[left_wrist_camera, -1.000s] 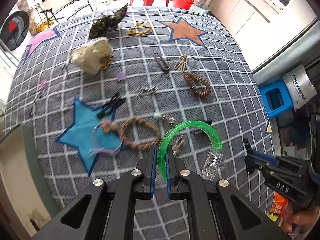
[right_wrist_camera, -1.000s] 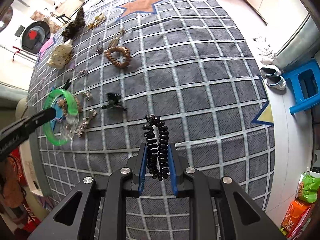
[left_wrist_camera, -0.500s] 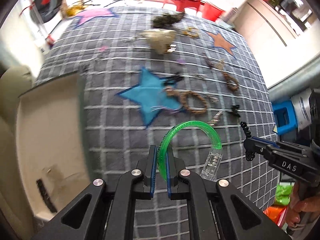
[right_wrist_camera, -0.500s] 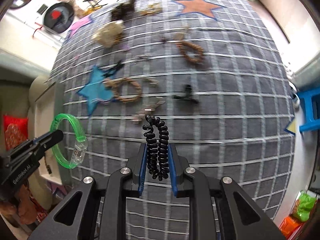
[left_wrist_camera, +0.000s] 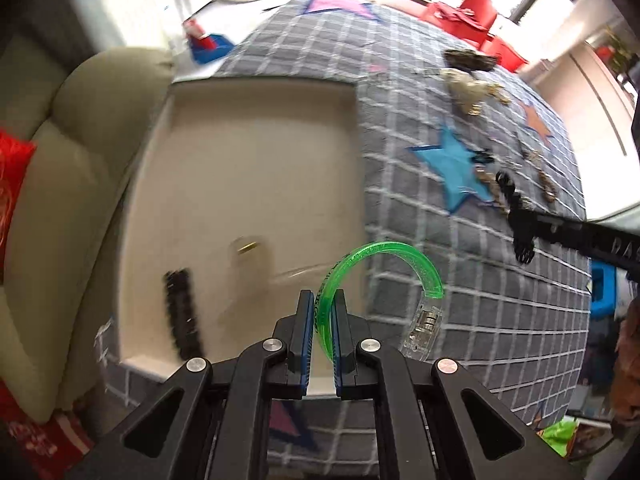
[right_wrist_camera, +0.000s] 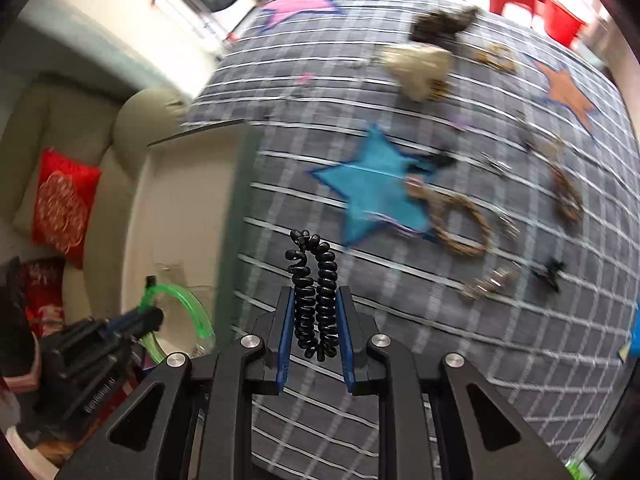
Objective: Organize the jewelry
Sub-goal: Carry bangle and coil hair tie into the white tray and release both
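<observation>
My left gripper (left_wrist_camera: 322,300) is shut on a green translucent bangle (left_wrist_camera: 404,254) with a clear clasp, held over the right edge of a cream tray (left_wrist_camera: 248,152). A black comb-like clip (left_wrist_camera: 182,312) and a clear piece with a gold bit (left_wrist_camera: 249,247) lie in the tray. My right gripper (right_wrist_camera: 313,300) is shut on a black coiled hair tie (right_wrist_camera: 314,300), above the grey checked cloth (right_wrist_camera: 440,340) just right of the tray. The right gripper with its coil also shows in the left wrist view (left_wrist_camera: 520,220). The left gripper with the bangle (right_wrist_camera: 192,308) appears low left in the right wrist view.
On the cloth lie a braided brown ring (right_wrist_camera: 460,224), a second brown ring (right_wrist_camera: 568,196), a metal clip (right_wrist_camera: 486,284), a black clip (right_wrist_camera: 550,274), a cream pouch (right_wrist_camera: 420,66) and a dark scrunchie (right_wrist_camera: 440,22). A beige sofa (left_wrist_camera: 68,184) with red cushions borders the tray.
Both grippers have swept left across the cloth, still holding the bangle and the coil. The tray has come under the left gripper, and both views have rolled.
</observation>
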The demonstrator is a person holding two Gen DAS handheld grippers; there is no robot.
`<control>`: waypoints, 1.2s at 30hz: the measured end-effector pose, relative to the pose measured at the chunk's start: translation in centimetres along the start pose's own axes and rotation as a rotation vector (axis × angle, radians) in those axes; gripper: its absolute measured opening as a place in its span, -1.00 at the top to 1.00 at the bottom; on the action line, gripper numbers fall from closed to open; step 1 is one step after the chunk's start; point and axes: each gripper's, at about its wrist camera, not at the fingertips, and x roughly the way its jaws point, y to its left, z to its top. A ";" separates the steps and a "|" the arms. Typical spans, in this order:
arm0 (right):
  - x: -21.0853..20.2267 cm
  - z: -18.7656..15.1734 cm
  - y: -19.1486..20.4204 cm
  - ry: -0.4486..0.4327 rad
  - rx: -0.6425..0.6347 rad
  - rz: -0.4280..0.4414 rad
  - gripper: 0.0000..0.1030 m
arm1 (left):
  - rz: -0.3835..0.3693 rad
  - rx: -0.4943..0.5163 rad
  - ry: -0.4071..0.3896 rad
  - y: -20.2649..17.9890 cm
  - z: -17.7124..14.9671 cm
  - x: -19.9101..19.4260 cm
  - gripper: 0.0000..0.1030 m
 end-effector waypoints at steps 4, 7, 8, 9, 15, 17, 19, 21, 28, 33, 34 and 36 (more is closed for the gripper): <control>1.2 1.4 3.5 0.011 -0.060 0.024 0.57 | 0.012 -0.056 -0.009 2.6 -0.1 -0.1 0.80; 2.0 2.4 5.6 0.015 -0.084 0.043 0.57 | 0.023 -0.094 -0.027 4.3 0.7 0.0 0.80; 2.4 2.9 6.4 0.017 -0.091 0.050 0.57 | 0.030 -0.107 -0.034 4.9 1.1 0.1 0.80; 2.7 3.3 7.0 0.018 -0.095 0.055 0.57 | 0.036 -0.120 -0.042 5.6 1.7 0.3 0.80; 5.7 6.3 10.2 0.031 -0.129 0.055 0.57 | 0.060 -0.190 -0.078 9.0 5.6 1.7 0.80; 6.7 7.2 10.6 0.034 -0.129 0.051 0.57 | 0.071 -0.203 -0.090 9.9 7.3 2.5 0.80; 7.8 8.2 10.9 0.037 -0.123 0.045 0.57 | 0.082 -0.213 -0.091 10.3 8.6 3.3 0.80; 8.8 9.3 11.0 0.042 -0.115 0.039 0.57 | 0.089 -0.221 -0.089 10.8 9.9 4.4 0.80; 11.8 11.8 10.6 0.059 -0.097 -0.002 0.57 | 0.106 -0.224 -0.066 11.8 12.7 7.5 0.80; 13.4 12.5 10.5 0.068 -0.096 -0.029 0.57 | 0.119 -0.220 -0.043 12.0 13.5 9.2 0.80; 13.6 12.5 10.6 0.068 -0.099 -0.033 0.57 | 0.130 -0.212 -0.045 11.8 13.6 9.3 0.80; 14.0 12.6 10.7 0.070 -0.102 -0.040 0.57 | 0.145 -0.193 -0.055 11.5 13.6 9.3 0.80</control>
